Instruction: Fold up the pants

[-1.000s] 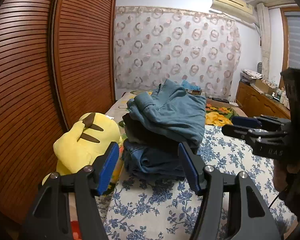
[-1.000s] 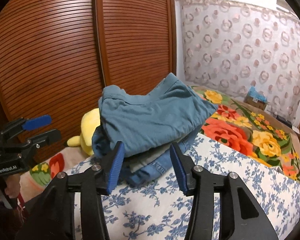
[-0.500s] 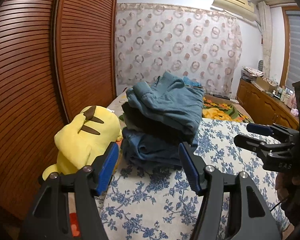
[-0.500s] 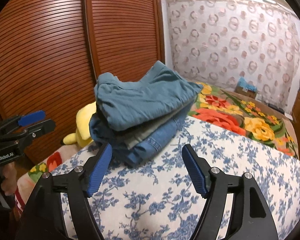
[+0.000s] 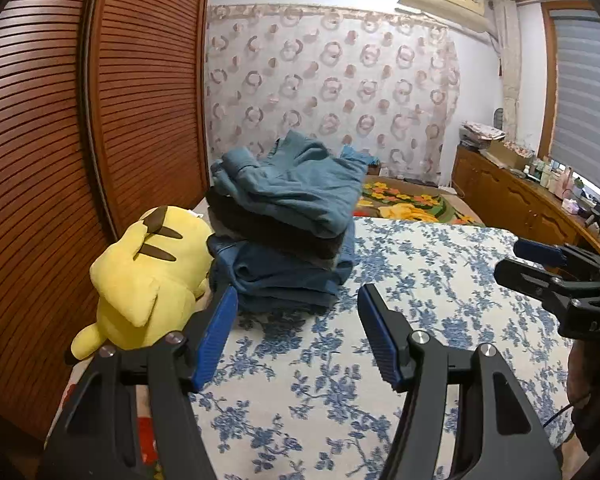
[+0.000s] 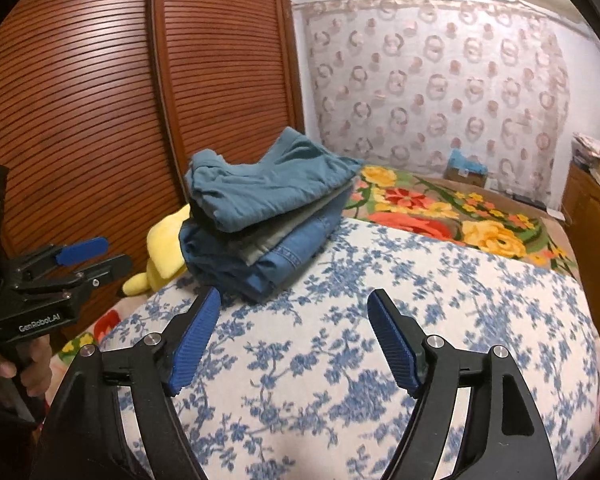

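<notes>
A stack of folded pants (image 5: pixel 288 224) lies on the blue-flowered bedspread (image 5: pixel 420 280), teal pair on top, dark and denim pairs below; it also shows in the right wrist view (image 6: pixel 268 216). My left gripper (image 5: pixel 298 300) is open and empty, held back from the stack's near edge. My right gripper (image 6: pixel 294 300) is open and empty, also short of the stack. Each gripper shows in the other's view: the right one at the far right (image 5: pixel 516 258), the left one at the far left (image 6: pixel 100 256).
A yellow plush toy (image 5: pixel 148 276) lies left of the stack against the slatted wooden wardrobe doors (image 5: pixel 100 140). A bright flowered blanket (image 6: pixel 440 212) covers the far part of the bed. A wooden dresser (image 5: pixel 520 200) with clutter stands at the right.
Both grippers have drawn back from the stack of pants, which now looks farther away. The right gripper's jaws have opened wider.
</notes>
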`<state>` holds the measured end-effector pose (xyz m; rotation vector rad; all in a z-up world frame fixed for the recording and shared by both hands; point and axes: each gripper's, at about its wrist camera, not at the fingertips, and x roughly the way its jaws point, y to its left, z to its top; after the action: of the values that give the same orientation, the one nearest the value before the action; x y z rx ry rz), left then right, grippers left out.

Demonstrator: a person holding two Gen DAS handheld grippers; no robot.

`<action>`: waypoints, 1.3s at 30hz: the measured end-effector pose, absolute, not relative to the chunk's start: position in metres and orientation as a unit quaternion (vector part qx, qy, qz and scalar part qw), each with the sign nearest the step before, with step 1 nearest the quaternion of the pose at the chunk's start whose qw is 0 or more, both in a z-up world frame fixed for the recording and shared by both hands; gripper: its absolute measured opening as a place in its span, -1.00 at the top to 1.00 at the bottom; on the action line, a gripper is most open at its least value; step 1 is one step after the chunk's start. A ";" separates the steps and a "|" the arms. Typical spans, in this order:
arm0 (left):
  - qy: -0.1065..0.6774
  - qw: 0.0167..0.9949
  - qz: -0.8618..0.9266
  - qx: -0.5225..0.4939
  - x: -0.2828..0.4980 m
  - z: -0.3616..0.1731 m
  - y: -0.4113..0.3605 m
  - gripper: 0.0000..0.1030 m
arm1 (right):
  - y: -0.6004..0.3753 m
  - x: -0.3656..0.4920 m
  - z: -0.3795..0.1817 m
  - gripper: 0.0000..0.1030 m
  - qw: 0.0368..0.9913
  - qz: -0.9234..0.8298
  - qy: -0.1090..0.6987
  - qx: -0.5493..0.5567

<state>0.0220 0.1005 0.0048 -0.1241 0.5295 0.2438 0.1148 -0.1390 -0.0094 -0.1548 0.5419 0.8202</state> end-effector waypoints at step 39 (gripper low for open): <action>0.287 0.958 -0.020 -0.009 0.059 0.013 -0.047 -0.22 | -0.317 0.083 -0.014 -0.67 0.946 0.195 0.260 -0.019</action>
<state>0.0588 -0.0466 0.0126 -0.0181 0.5818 -0.0413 0.0831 -0.3166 -0.0139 -0.0382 0.5287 0.3976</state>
